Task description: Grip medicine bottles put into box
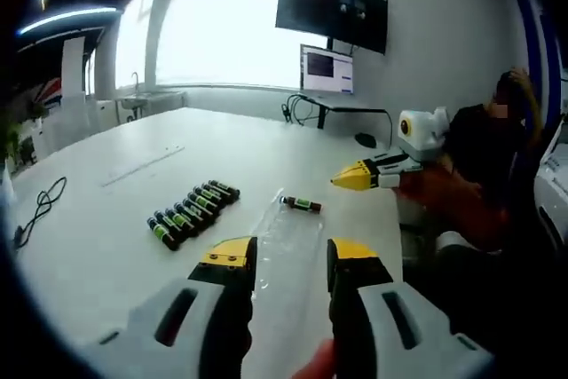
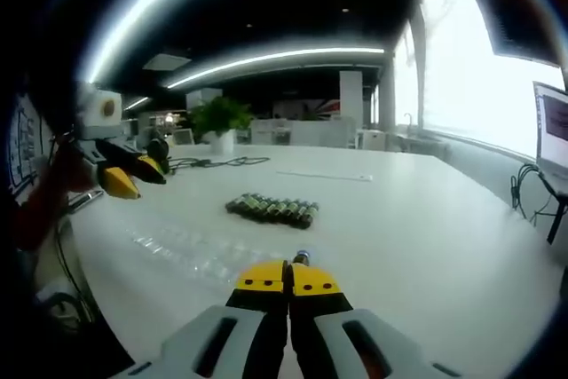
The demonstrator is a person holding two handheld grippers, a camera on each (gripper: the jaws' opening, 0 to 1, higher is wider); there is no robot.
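A row of several small dark medicine bottles with green labels (image 1: 191, 213) (image 2: 273, 209) lies on the white table (image 1: 133, 184). One single bottle (image 1: 302, 204) (image 2: 302, 258) lies apart, at the far end of a clear plastic box tray (image 1: 286, 241) (image 2: 177, 250). My left gripper (image 1: 288, 259) (image 2: 133, 175) is open above the near end of the tray, with nothing between its jaws. My right gripper (image 2: 288, 280) (image 1: 348, 179) is shut with its jaws touching, its tips a little short of the single bottle and holding nothing.
A wall monitor (image 1: 330, 6) and a smaller screen (image 1: 327, 70) stand past the table's far edge. A person in dark clothes (image 1: 488, 148) sits at the right. A black cable (image 1: 40, 206) lies at the left. A potted plant (image 2: 217, 122) and more cables (image 2: 213, 162) sit on the table's far end.
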